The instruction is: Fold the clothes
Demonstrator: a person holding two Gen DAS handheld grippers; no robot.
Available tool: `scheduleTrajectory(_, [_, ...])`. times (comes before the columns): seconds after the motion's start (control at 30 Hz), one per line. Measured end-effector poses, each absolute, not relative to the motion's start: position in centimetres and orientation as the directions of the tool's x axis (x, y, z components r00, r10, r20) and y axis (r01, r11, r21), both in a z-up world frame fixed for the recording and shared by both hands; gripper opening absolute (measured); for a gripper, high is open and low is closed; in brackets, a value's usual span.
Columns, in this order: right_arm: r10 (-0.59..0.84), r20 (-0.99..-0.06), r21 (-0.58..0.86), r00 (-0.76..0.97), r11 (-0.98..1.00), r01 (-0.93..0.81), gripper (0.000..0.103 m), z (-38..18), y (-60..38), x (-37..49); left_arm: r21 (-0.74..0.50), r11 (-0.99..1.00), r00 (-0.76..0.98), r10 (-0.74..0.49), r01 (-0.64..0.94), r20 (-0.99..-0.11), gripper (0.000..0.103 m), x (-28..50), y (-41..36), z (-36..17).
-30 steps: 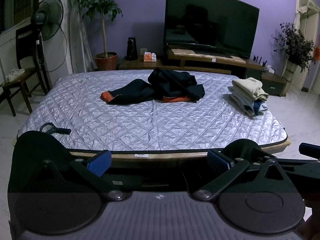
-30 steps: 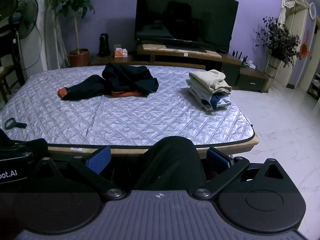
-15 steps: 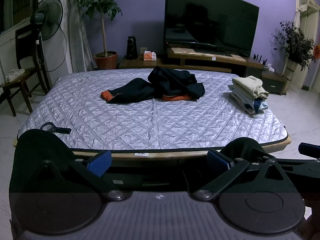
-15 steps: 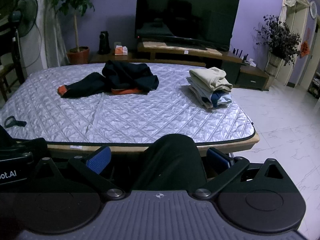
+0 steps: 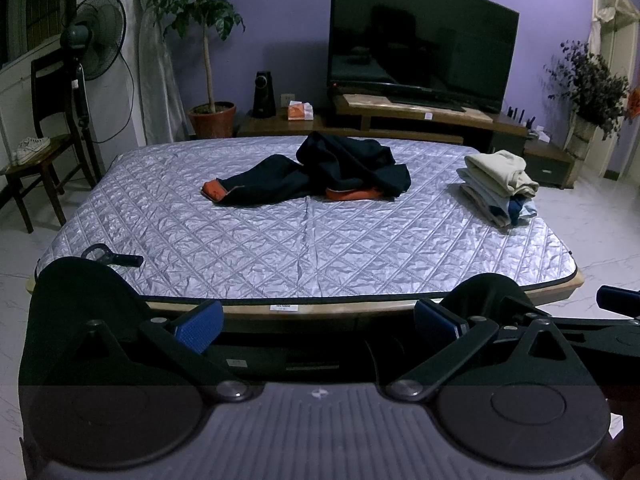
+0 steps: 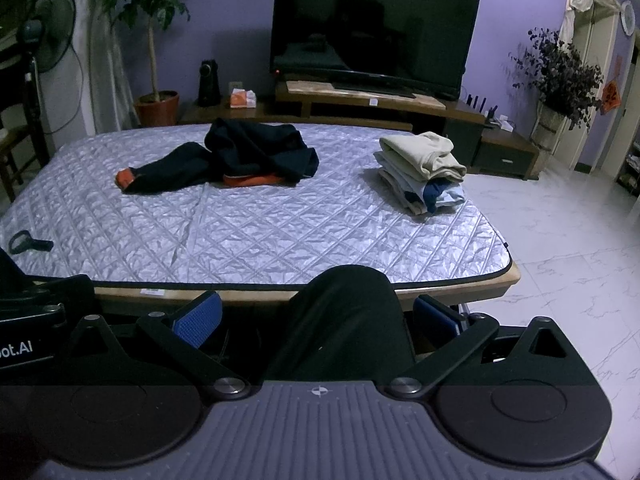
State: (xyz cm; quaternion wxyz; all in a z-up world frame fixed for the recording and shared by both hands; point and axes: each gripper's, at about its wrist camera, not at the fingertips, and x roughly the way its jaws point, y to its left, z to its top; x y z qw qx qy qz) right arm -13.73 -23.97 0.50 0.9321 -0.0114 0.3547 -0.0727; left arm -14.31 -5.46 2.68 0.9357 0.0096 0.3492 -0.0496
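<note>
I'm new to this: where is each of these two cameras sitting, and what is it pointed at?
Left wrist view: sits on the left tool, facing across the bed toward the TV; its open blue fingers and the right tool's edge show.
Right wrist view: sits on the right tool, facing likewise from further right; a dark-clothed knee shows between its open fingers.
Shared: the crumpled dark garment, the folded stack.

In both wrist views I see the silver quilted bed and the crumpled dark navy garment with orange lining sitting slightly lower in frame than a second ago; nothing else moved.
</note>
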Motion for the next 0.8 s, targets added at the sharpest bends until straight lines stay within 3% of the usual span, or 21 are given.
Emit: scheduleTrajectory(0.8, [-0.136, -0.668, -0.079, 0.732, 0.990, 0.113, 0.102, 0.32, -23.79, -13.27, -0.020, 0.996, 0.750, -0.078, 0.085, -0.656, 0.101, -14.12, -5.34, 2.79])
